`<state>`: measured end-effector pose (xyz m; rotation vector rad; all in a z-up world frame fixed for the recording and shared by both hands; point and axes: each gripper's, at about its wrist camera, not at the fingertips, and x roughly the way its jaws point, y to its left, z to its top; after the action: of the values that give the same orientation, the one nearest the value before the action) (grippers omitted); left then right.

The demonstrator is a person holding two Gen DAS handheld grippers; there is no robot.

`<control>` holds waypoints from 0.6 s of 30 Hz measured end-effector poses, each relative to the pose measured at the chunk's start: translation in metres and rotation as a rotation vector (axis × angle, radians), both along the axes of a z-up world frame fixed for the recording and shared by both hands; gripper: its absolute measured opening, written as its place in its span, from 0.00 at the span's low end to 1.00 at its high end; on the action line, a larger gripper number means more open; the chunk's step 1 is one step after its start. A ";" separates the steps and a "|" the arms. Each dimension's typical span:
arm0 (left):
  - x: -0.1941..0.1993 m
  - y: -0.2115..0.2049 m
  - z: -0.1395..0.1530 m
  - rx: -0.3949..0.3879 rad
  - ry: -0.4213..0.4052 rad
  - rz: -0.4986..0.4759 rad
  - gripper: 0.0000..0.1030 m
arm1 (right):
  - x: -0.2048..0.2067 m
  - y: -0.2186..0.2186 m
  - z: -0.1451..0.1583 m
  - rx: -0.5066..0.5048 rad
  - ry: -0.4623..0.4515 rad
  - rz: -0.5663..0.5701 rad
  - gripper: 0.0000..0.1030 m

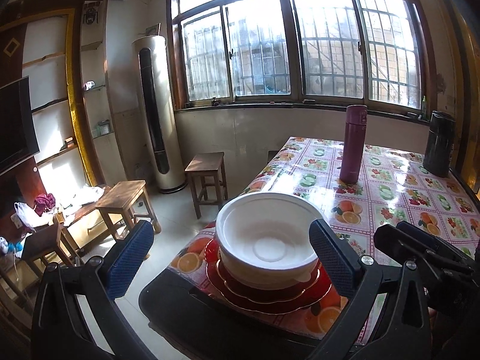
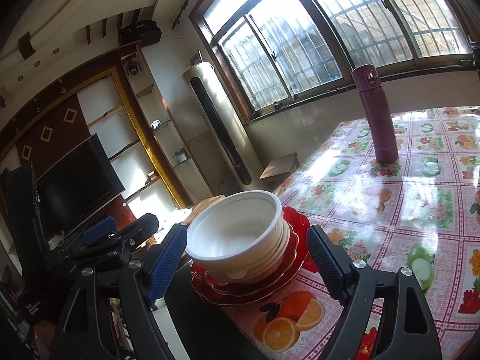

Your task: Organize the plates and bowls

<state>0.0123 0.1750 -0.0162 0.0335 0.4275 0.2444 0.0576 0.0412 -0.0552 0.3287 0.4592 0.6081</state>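
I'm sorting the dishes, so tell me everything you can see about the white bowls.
The white bowls are a nested stack, plain and matte, possibly foam or plastic, with ridged rims showing down the side. They stand upright and empty on the red plates near the table corner. Only the plates touch them; both open tools flank the stack without contact.

bowls (image 1: 267, 246) on plates (image 1: 270, 294) | table (image 1: 390, 198) corner | flask (image 1: 354, 144) behind

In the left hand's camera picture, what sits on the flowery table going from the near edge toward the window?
Red plates with stacked white bowls on top → purple flask, upright → dark canister, near the far right edge.
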 end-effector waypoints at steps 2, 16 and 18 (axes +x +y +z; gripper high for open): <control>0.000 0.005 -0.001 -0.021 0.003 -0.002 1.00 | -0.001 0.003 0.000 -0.007 0.002 0.001 0.82; 0.000 0.018 0.001 -0.062 0.007 -0.032 1.00 | -0.003 0.019 0.004 -0.042 -0.004 0.007 0.82; 0.001 0.019 0.000 -0.064 0.012 -0.032 1.00 | -0.004 0.020 0.004 -0.044 -0.008 0.012 0.82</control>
<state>0.0129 0.1936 -0.0158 -0.0207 0.4462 0.1990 0.0539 0.0614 -0.0508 0.2819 0.4661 0.6095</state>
